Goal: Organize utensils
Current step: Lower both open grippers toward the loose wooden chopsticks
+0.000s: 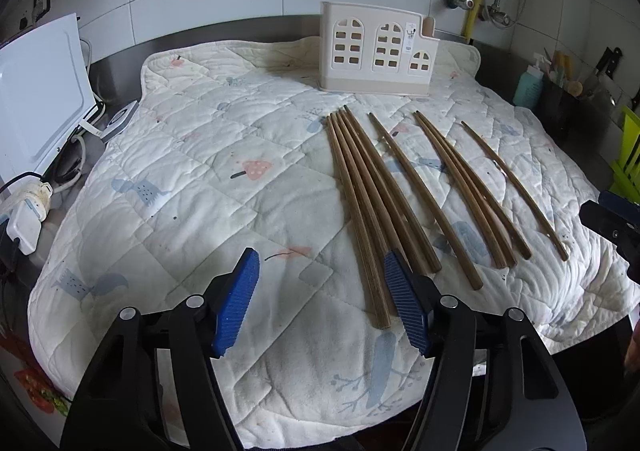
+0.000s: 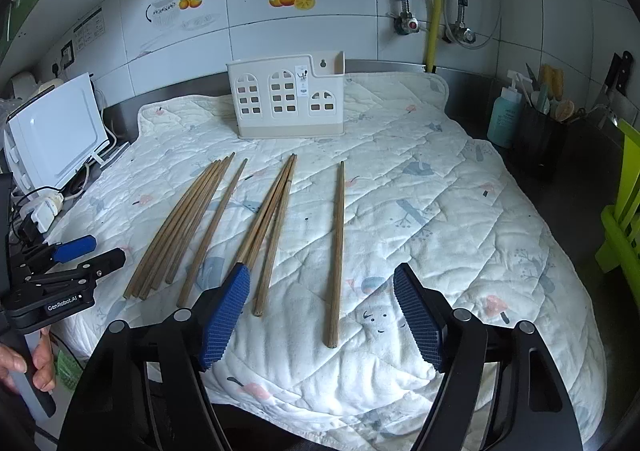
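Observation:
Several long brown wooden chopsticks (image 1: 372,195) lie spread on a white quilted cloth (image 1: 192,187); they also show in the right wrist view (image 2: 188,223). One single chopstick (image 2: 337,251) lies apart at the right. A cream utensil holder (image 1: 378,49) with window-shaped holes stands upright at the back, also in the right wrist view (image 2: 288,97). My left gripper (image 1: 320,291) is open and empty above the cloth, left of the chopstick bunch. My right gripper (image 2: 320,307) is open and empty, with the near end of the single chopstick between its fingers. The left gripper (image 2: 86,251) also shows at the left of the right wrist view.
A white appliance (image 1: 40,91) and plugs with cables (image 1: 24,211) sit at the left. A teal bottle (image 2: 504,119), a dark utensil pot (image 2: 540,139) and knives stand at the right, with a green rack (image 2: 624,211) beside them. Tiled wall and pipes rise behind.

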Motion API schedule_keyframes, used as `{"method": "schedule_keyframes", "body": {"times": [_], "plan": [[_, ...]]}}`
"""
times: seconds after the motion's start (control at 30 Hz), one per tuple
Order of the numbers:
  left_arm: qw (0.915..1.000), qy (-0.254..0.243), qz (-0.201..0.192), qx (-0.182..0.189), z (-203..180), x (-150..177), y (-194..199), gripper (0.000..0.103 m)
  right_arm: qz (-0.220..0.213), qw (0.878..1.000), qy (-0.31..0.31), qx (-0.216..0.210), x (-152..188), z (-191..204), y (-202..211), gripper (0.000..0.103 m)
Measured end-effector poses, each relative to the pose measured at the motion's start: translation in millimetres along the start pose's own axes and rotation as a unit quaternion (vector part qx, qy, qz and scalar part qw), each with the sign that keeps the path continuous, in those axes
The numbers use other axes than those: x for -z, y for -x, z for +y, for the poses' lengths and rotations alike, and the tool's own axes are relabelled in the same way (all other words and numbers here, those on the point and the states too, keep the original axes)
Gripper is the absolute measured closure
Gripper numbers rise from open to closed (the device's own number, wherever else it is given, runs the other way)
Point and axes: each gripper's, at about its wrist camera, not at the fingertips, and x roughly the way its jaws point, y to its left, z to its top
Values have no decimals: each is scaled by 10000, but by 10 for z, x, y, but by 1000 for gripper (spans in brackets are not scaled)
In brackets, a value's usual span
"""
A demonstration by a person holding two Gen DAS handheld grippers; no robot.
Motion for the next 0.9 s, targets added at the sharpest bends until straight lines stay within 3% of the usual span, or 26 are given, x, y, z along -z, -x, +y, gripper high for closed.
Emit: {"method": "schedule_keyframes", "body": {"times": [0.1,0.5,0.6,0.8,0.9], "plan": [[9999,7,100,110,-6,3,-70,46,80,10000,-36,-33,23,-14,-67,35],[9993,37,364,12,-47,-16,-242,49,223,9997,-74,-118,36,-13,-218,37],[9993,-19,323,-187,-52,-22,-247,49,263,9995,-97,-150,47,-19,-245,41],[9989,-90,406,-233,-133,-4,-320,54,345,9991,-128,-224,68,-22,-319,48],[9977,-185,340,-558,-119,-39,-323,59,390,9988,-153,-235,79,-48,-343,54]]}}
